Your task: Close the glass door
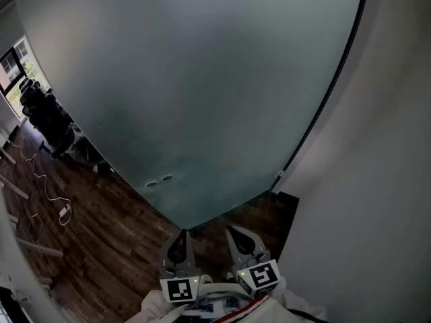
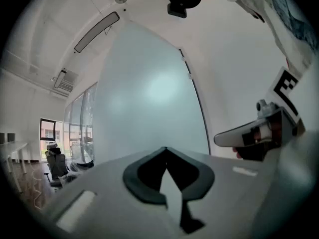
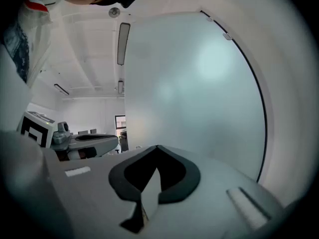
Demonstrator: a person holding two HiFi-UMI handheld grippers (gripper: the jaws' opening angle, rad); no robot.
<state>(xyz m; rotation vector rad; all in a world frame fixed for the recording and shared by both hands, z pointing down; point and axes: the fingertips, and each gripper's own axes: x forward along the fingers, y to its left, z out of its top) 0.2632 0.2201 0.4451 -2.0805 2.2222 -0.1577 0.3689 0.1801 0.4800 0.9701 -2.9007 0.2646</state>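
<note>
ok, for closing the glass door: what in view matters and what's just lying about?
Job:
- door
- left tongs, shut, empty
- right tongs, shut, empty

Lying about:
- chairs
- cable on the floor

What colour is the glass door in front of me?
The glass door is frosted pale blue-green, not clear; best seen in the head view.

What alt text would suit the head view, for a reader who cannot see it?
A large frosted glass door fills most of the view, its dark right edge beside a white wall. At the bottom, the left gripper and right gripper, both shut and empty, point toward it above a wooden floor; office chairs stand far left.
</note>
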